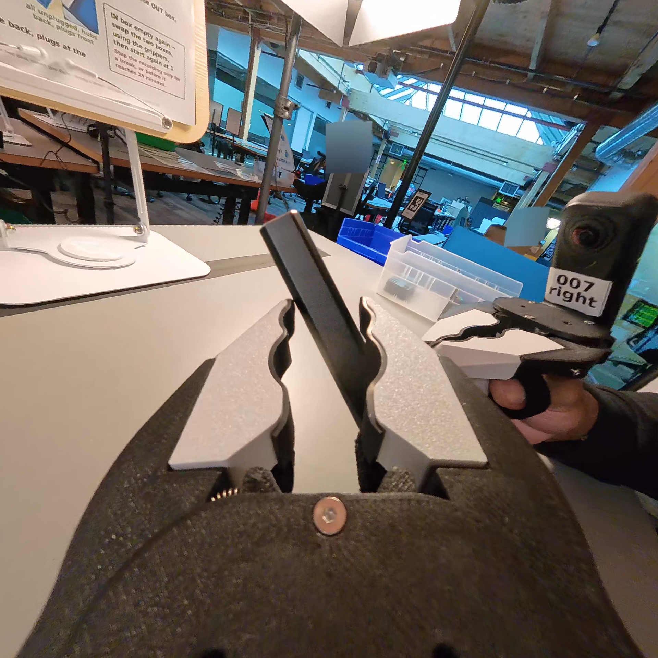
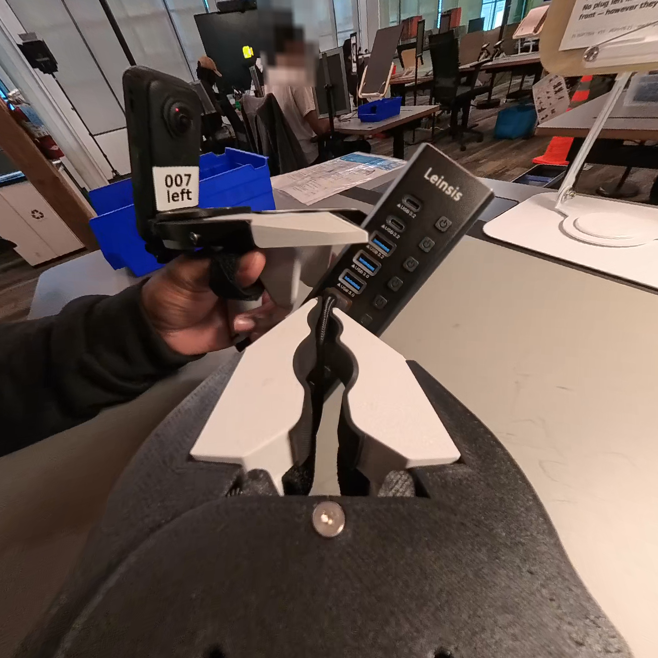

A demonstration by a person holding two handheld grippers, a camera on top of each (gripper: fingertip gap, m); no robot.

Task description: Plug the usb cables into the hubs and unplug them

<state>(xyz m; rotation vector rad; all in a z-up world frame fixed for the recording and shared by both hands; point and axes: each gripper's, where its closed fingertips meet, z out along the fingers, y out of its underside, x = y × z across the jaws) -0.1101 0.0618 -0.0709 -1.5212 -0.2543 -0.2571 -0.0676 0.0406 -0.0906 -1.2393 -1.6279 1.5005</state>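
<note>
A black USB hub [image 2: 445, 213] with a row of ports and buttons is held tilted above the grey table [image 2: 498, 356]. My left gripper [image 1: 327, 306] is shut on the hub's edges; in the left wrist view the hub [image 1: 313, 285] shows as a dark bar between its fingers. From the right wrist view the left gripper [image 2: 341, 249] grips the hub from the left. My right gripper [image 2: 325, 309] is shut on a black braided cable [image 2: 320, 341] just behind its plug [image 2: 336, 298], which sits at a lower port. The right gripper also shows in the left wrist view [image 1: 431, 338].
A clear plastic bin [image 1: 445, 285] with a dark item inside stands at the table's far right. A white stand base [image 1: 106, 270] carries an instruction board [image 1: 106, 53] at the back left. Blue bins [image 2: 231, 192] sit beyond the table edge, with desks and a seated person behind. The left gripper's tips are roughly 5 cm from the right gripper's.
</note>
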